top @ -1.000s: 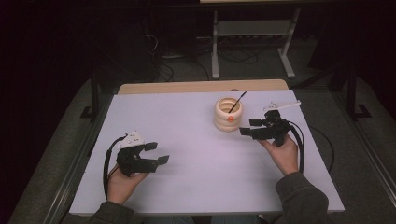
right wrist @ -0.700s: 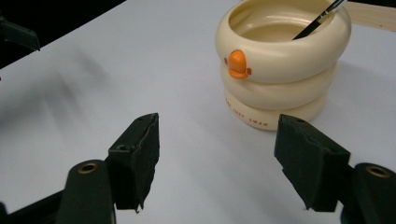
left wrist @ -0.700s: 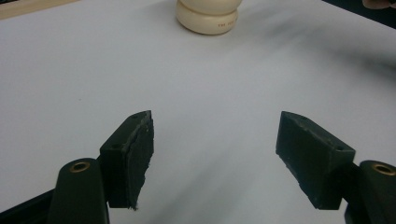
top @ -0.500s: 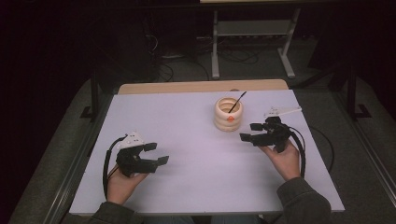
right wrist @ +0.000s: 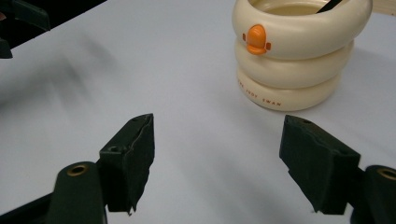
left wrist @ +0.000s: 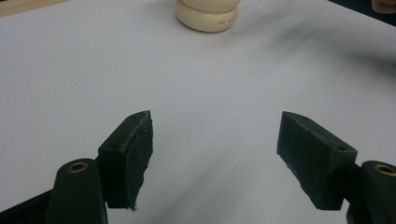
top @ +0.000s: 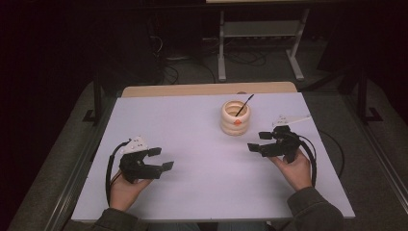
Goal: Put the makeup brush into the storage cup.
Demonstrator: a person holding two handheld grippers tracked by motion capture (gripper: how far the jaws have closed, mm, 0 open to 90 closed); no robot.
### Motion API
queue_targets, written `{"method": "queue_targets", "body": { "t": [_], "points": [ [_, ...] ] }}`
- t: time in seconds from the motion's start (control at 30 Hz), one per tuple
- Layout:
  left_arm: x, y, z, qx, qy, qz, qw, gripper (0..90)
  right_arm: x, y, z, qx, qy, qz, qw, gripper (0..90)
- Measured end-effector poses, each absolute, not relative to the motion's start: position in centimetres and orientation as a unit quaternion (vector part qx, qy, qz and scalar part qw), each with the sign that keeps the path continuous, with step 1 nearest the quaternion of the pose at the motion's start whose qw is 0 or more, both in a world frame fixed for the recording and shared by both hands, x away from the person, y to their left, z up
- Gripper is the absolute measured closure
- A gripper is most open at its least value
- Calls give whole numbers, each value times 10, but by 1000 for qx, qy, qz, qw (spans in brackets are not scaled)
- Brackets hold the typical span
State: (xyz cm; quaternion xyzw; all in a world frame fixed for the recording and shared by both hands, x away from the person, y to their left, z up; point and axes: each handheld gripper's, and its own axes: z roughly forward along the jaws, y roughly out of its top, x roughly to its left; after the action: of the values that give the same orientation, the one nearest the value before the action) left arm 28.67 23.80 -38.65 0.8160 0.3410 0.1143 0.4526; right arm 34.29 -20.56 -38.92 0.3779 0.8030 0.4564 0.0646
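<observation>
A cream ringed cup holding a black stick stands just beyond the right hand-held gripper, whose jaws have just been opening, nothing between them; the left hand-held gripper is spread too.

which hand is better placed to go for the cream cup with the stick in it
Right. The right hand-held gripper sits open just beside the cream cup, jaws empty; the left hand-held gripper is far across the table.

The high view looks forward and down over the whole white-topped bench. Each gripper view sits low, close behind its tongs; all share the cream ringed ceramic cup.
</observation>
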Motion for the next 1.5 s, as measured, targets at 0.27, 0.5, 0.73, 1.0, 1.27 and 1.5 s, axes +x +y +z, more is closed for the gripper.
{"method": "queue_targets", "body": {
  "t": [0.27,0.5,0.73,1.0,1.27,1.5],
  "points": [
    [286,237,-387,818,339,115,450,265,337,-208,-393,378,800,461,64,247],
    [285,235,-388,819,338,114,449,263,333,-210,-399,378,801,459,62,235],
    [284,233,-391,822,335,110,446,261,326,-216,-404,383,798,461,65,220],
    [282,228,-395,828,329,108,441,254,316,-222,-413,386,799,457,62,206],
    [279,233,-397,829,329,111,438,250,305,-229,-420,387,796,461,67,202],
    [274,233,-400,830,328,113,436,235,297,-235,-422,390,793,463,72,197]
  ]
}}
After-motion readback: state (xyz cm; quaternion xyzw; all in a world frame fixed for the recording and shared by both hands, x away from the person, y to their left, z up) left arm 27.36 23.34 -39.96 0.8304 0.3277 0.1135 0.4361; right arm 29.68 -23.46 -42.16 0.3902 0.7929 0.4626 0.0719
